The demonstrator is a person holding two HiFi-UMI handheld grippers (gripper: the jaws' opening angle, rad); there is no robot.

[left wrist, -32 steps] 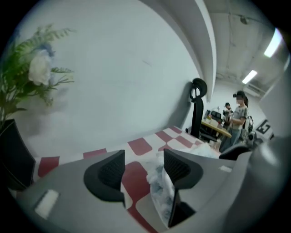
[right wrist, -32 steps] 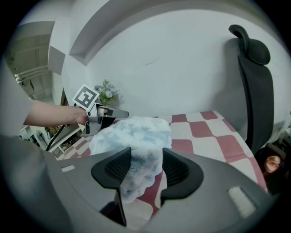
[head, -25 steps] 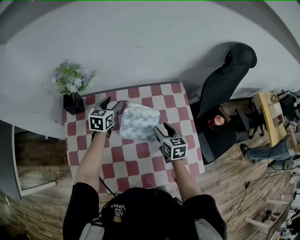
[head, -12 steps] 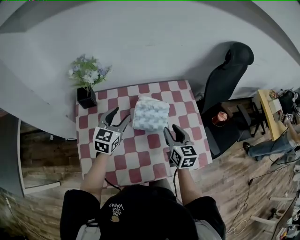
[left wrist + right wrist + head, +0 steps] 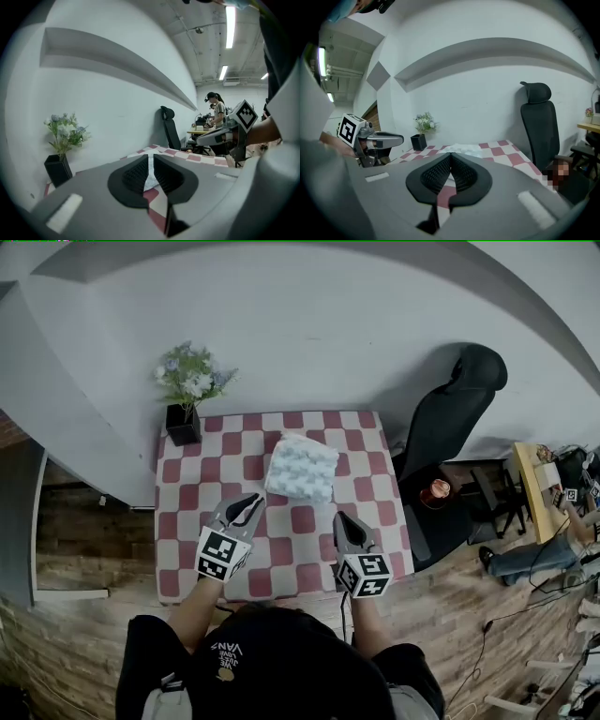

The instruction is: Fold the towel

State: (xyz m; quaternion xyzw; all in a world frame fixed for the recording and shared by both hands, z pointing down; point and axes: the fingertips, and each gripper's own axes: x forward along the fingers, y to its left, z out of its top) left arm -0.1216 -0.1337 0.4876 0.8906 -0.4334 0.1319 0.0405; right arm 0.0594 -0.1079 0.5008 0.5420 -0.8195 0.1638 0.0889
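Observation:
The towel (image 5: 302,468) lies folded in a thick white square on the far half of the checkered table (image 5: 284,559). Both grippers hover over the near half, apart from the towel and pointing at it. My left gripper (image 5: 246,510) has just been closing; its pads (image 5: 136,174) stand a thin slit apart with nothing between them, and the towel (image 5: 149,181) shows through the slit. My right gripper (image 5: 345,524) is shut and empty, its pads (image 5: 461,173) meeting at the tips. Beyond them the towel (image 5: 461,149) rests flat on the cloth.
A black vase of flowers (image 5: 185,409) stands at the table's far left corner against the white wall. A black office chair (image 5: 450,418) sits right of the table. The near table edge is just under the marker cubes. A person (image 5: 216,108) works at a desk behind.
Both grippers have pulled back from the towel's sides toward the near edge and risen a little. Their jaws, open before, have closed. The folded towel stays where it lay.

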